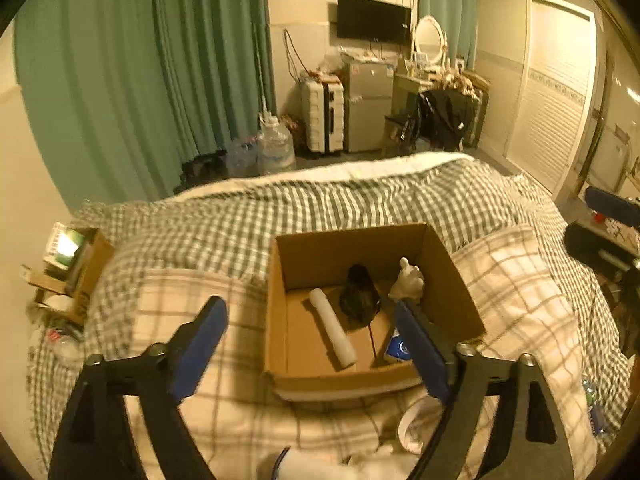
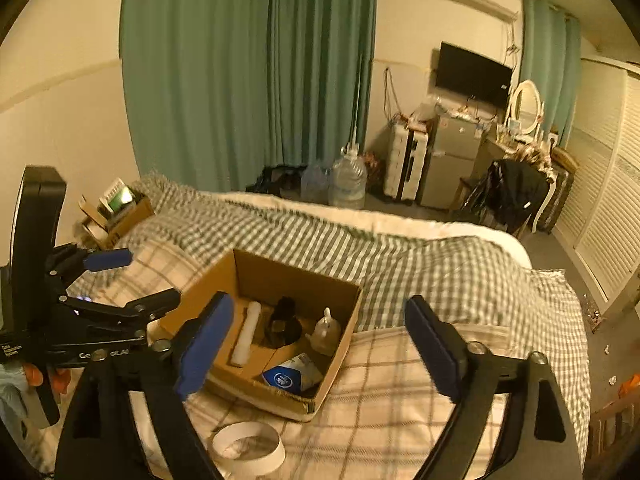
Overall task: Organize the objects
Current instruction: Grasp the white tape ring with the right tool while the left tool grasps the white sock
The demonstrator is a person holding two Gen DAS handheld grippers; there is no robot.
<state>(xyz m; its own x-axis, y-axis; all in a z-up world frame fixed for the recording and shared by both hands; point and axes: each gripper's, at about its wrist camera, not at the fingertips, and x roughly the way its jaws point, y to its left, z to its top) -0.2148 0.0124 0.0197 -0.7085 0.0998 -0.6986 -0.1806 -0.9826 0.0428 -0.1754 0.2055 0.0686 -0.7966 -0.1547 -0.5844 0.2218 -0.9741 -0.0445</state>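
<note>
An open cardboard box [image 1: 456, 280] [image 2: 192, 304] sits on the checked bedding. Inside lie a white cylinder [image 1: 333, 330] [image 2: 248, 334], a black object [image 1: 360, 294] [image 2: 284, 322], a white figurine [image 1: 408, 280] [image 2: 326, 332] and a blue-and-white packet [image 1: 400, 347] [image 2: 294, 376]. My left gripper [image 1: 316, 340] is open and empty, hovering above the box's near side; it also shows at the left of the right wrist view [image 2: 132, 280]. My right gripper [image 2: 320, 344] is open and empty, above the box's right part. A white ring of tape [image 2: 248, 448] [image 1: 416, 424] lies on the bed in front of the box.
A smaller cardboard box [image 1: 80, 272] [image 2: 116, 212] with items stands at the bed's left edge by the wall. Beyond the bed are green curtains [image 1: 132, 80], water jugs [image 1: 276, 148], a suitcase, a small fridge [image 1: 368, 108] and a dressing table. Louvred wardrobe doors [image 1: 552, 112] line the right.
</note>
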